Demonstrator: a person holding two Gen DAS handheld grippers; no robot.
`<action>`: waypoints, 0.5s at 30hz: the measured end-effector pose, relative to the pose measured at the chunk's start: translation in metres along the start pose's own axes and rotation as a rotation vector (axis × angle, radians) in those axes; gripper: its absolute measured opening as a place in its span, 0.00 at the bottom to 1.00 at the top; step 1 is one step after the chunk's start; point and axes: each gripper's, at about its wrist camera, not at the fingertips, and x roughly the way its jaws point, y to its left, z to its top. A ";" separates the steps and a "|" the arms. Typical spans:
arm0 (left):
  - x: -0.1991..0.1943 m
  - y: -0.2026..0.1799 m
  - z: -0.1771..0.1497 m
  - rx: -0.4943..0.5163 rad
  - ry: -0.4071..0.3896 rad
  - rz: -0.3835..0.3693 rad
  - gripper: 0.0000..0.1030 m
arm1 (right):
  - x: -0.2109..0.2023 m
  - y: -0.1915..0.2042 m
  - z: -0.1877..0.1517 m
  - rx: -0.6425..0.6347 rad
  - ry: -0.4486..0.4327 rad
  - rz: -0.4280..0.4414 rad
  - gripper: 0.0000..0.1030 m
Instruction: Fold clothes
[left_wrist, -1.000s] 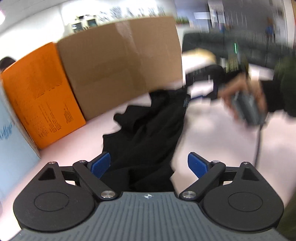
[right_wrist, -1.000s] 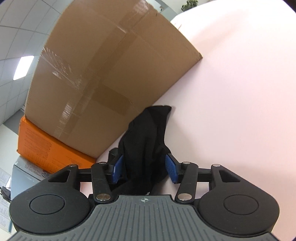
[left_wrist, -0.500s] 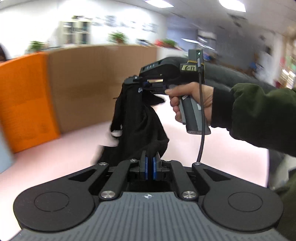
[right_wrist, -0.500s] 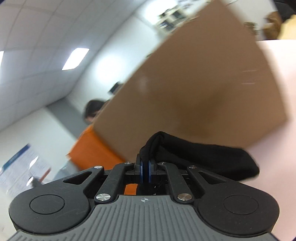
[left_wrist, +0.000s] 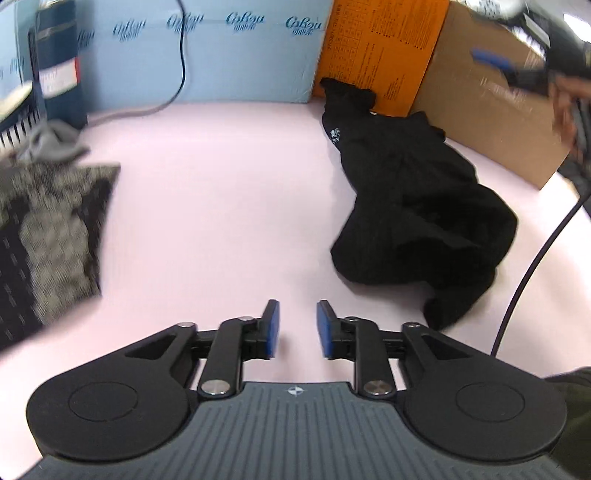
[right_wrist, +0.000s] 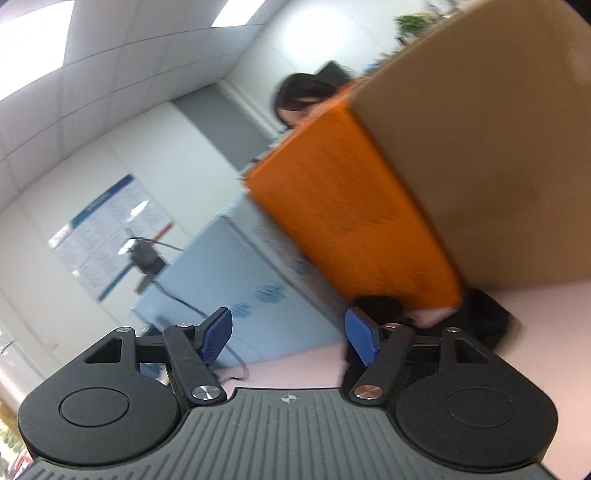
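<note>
A black garment (left_wrist: 413, 199) lies crumpled on the pink table (left_wrist: 221, 192), stretching from the orange box toward the near right. My left gripper (left_wrist: 297, 326) is open and empty, above the table to the left of the garment's near end. My right gripper (right_wrist: 288, 334) is open and empty, raised and tilted; it appears blurred at the top right of the left wrist view (left_wrist: 517, 70). Part of the black garment (right_wrist: 476, 314) shows below the orange box in the right wrist view.
An orange box (left_wrist: 376, 48), a brown cardboard box (left_wrist: 495, 99) and a light blue box (left_wrist: 207, 48) line the table's far side. A grey-and-black patterned cloth (left_wrist: 48, 229) lies at the left. A cable (left_wrist: 535, 266) hangs at the right.
Both grippers were shut on the black garment and held it up; now both are open and the garment lies on the table. Both grippers have swung away.
</note>
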 end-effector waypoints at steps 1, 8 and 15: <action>0.003 0.000 -0.001 -0.041 -0.004 -0.035 0.54 | -0.002 -0.007 -0.005 0.015 0.010 -0.032 0.64; 0.015 -0.003 0.024 -0.234 -0.065 -0.189 0.85 | 0.065 -0.026 -0.066 -0.054 0.264 -0.182 0.64; 0.022 -0.010 0.033 -0.206 -0.090 -0.189 0.33 | 0.114 -0.025 -0.104 -0.150 0.351 -0.240 0.14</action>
